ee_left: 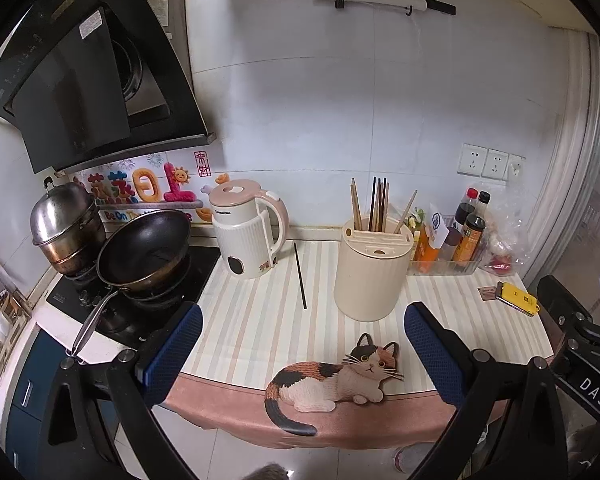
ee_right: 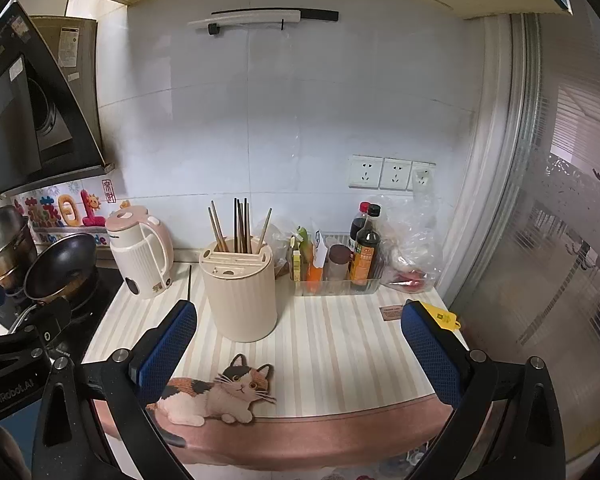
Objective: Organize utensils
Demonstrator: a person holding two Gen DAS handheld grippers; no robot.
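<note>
A cream utensil holder stands on the striped counter mat with several chopsticks upright in it. One dark chopstick lies loose on the mat between the holder and a kettle. My left gripper is open and empty, held back over the counter's front edge. My right gripper is open and empty too, in front of the holder. The loose chopstick shows just left of the holder in the right wrist view.
A pink and white kettle stands left of the chopstick. A black wok and a steel pot sit on the stove at left. A clear tray of sauce bottles stands at the back right. A yellow item lies near the right edge.
</note>
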